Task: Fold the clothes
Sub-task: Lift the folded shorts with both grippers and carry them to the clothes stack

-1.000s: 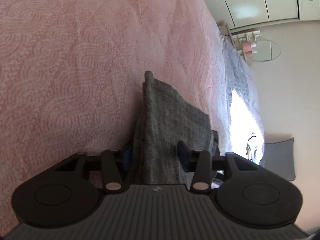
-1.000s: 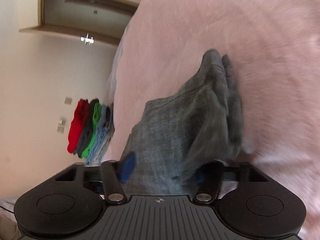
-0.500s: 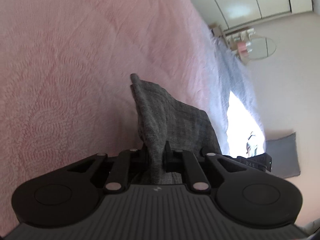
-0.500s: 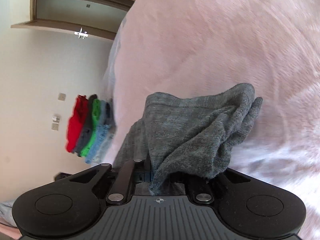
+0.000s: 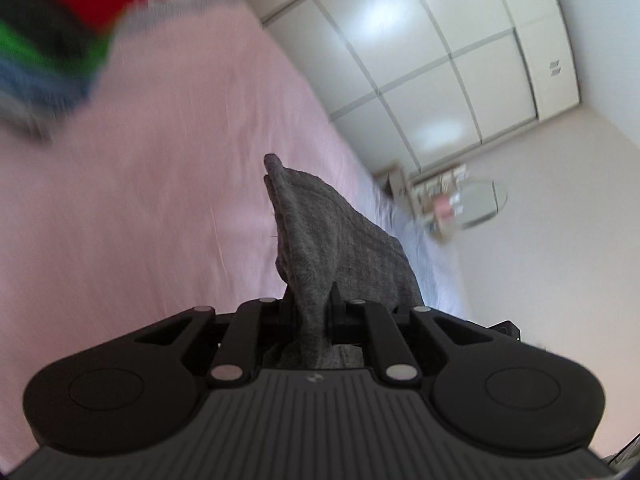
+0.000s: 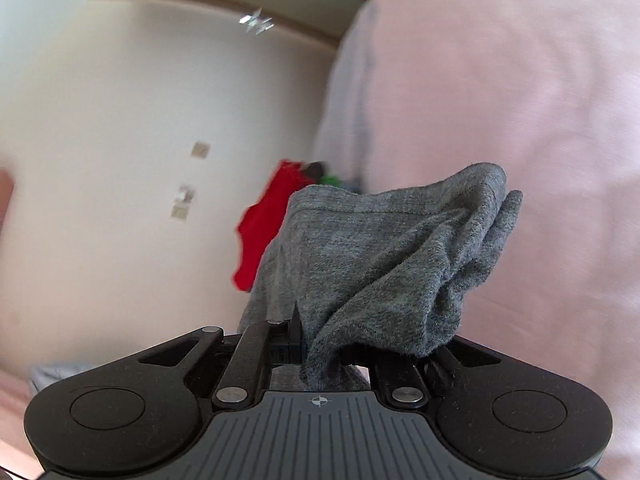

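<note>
We judge the main risk here to be a slip: the soft grey knitted garment (image 5: 336, 240) is pinched only at small bunches of its edge, so a quick pull apart or a jerk could draw the cloth out of one tool and drop that side onto the pink quilted bed cover (image 5: 160, 200). A second risk, as we see it, is that the cloth hangs crumpled, not spread, so laying it down as it is would set creases or a crooked fold. A third is the stack of folded clothes in red, green and blue (image 5: 52, 40) at the far left of the bed, which a swinging garment might brush and topple, though we cannot tell how near it truly lies. Going left to right: the left tool (image 5: 310, 312) is closed on a ridge of the grey garment, its black fingers nearly together with cloth pressed between them and rising as a peak beyond. The right tool (image 6: 320, 354) is likewise clamped on the garment, which bulges in loose folds over its right finger and hides it. The garment is held between both tools, lifted above the bed cover, with the white wardrobe doors (image 5: 440, 60) far to the right.
</note>
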Motion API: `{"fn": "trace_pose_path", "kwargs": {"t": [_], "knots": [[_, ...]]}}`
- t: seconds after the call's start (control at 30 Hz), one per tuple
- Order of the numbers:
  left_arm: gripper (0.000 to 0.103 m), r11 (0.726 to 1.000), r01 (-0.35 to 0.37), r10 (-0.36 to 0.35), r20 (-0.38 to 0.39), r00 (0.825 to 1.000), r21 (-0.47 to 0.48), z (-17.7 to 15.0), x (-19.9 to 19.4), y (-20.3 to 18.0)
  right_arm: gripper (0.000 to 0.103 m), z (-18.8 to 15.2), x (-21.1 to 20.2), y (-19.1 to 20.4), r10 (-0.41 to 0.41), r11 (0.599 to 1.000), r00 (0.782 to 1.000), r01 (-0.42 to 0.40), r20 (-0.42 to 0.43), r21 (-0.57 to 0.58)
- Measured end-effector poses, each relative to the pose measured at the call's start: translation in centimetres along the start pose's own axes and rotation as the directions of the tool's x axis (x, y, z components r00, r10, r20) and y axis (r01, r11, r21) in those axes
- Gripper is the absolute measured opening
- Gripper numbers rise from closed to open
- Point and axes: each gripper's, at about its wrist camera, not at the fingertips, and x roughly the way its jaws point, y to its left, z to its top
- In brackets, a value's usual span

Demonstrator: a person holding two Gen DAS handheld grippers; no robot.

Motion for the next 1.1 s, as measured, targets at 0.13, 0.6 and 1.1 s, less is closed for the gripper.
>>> {"fn": "trace_pose_path", "kwargs": {"t": [0.13,0.6,1.1], "knots": [[0.009,1.000,-0.018,0.016,0.072,0.997,0.019,7.1,-5.4,1.8,0.010,2.8,8.3,6.1,0.017,0.998,1.000,-0.018,-0.026,-0.054],[0.009,0.994,-0.105,0.102,0.201,0.974,0.004,29.5,-14.6,11.8,0.010,13.0,35.3,19.4,-0.029,0.986,0.995,0.012,-0.100,-0.165],[0.009,0.983,-0.172,0.180,0.168,0.969,-0.064,33.6,-11.6,20.2,0.010,14.9,44.8,15.6,-0.161,0.975,0.971,0.128,-0.179,-0.182]]}}
